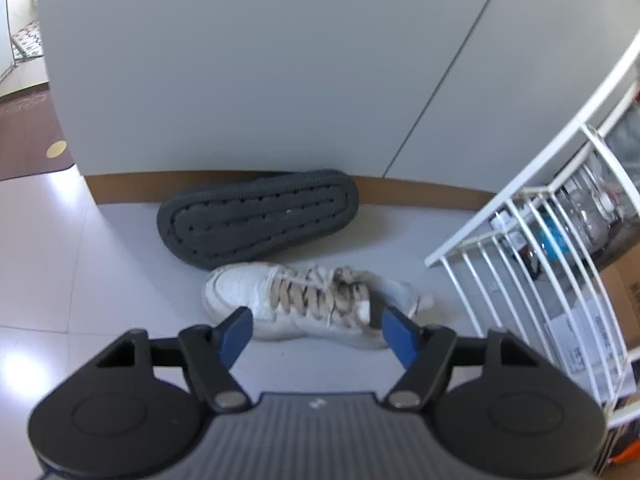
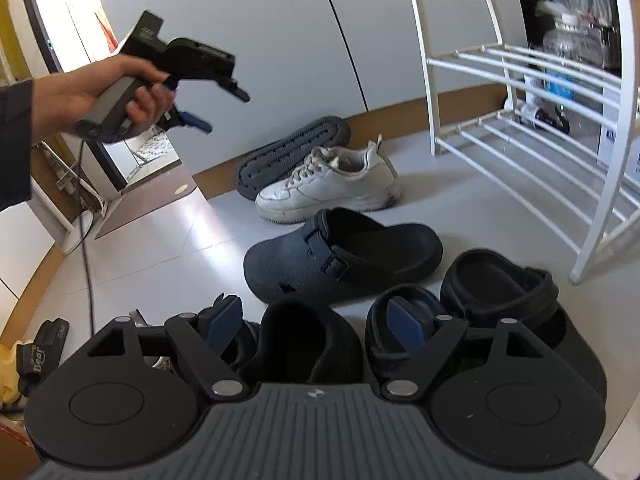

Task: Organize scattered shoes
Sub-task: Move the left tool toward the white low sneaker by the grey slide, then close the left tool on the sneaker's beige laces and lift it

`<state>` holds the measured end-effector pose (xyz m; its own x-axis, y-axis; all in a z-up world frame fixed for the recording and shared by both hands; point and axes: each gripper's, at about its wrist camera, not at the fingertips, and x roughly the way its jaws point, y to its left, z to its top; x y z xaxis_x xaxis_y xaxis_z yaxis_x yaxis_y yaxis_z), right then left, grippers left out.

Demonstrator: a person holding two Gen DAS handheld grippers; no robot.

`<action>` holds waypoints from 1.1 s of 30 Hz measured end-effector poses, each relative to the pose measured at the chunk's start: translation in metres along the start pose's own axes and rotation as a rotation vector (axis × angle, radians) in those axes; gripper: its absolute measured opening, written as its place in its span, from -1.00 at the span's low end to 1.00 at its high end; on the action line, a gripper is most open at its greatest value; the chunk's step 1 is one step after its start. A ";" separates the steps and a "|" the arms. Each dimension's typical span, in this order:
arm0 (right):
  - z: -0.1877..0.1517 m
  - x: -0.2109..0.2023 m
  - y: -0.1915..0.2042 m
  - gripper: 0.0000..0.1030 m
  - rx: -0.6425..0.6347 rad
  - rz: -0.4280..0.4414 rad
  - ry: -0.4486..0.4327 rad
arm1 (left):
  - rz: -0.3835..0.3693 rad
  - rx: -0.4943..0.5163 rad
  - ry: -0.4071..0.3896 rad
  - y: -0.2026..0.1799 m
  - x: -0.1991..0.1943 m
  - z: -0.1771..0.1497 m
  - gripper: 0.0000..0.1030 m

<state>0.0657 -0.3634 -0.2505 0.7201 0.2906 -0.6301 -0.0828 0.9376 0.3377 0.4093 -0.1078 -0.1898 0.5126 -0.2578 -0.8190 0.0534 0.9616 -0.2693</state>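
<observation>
Rack: your white shoe rack (image 2: 520, 92) stands at two o'clock, shelves bare.
Slipper: grey slipper (image 1: 256, 220) lies sole-up against the skirting, twelve o'clock.
Sneaker: white sneaker (image 1: 308, 304) sits just beside it, under your left gripper (image 1: 316, 330), jaws open, empty.
Clogs: dark clog (image 2: 340, 260) at twelve o'clock; your right gripper (image 2: 316, 328) hangs open over a black shoe (image 2: 304, 344).

I see pale floor tiles (image 1: 60, 264) meeting a brown skirting strip (image 1: 420, 196) beneath grey cabinet panels (image 1: 240, 72). A dark doormat (image 1: 28, 136) lies at the doorway. Behind the rack's bars I make out clear jars (image 1: 592, 208) and a cardboard box (image 1: 624, 292). A black cable (image 2: 86, 248) trails down.
</observation>
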 end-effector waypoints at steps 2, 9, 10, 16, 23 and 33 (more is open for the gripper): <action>-0.004 0.003 -0.003 0.64 0.010 0.003 0.029 | -0.015 0.011 0.026 -0.010 0.015 0.001 0.40; -0.012 -0.001 -0.014 0.64 0.047 0.003 0.026 | 0.007 0.003 0.097 -0.029 0.072 -0.002 0.23; -0.012 -0.002 -0.015 0.64 0.046 0.007 0.021 | 0.008 0.010 0.106 -0.029 0.080 -0.002 0.23; -0.023 -0.006 -0.022 0.64 0.033 0.002 0.034 | -0.015 0.046 0.132 -0.017 0.129 -0.008 -0.08; -0.034 -0.001 -0.032 0.64 0.015 -0.027 0.087 | -0.064 0.040 0.113 -0.010 0.149 -0.016 -0.26; -0.043 0.004 -0.053 0.64 0.134 -0.073 0.110 | -0.020 -0.081 0.046 -0.008 0.159 -0.026 -0.75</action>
<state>0.0435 -0.4032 -0.3010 0.6406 0.2490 -0.7264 0.0645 0.9252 0.3740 0.4685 -0.1593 -0.3309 0.4718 -0.2826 -0.8352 -0.0071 0.9460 -0.3241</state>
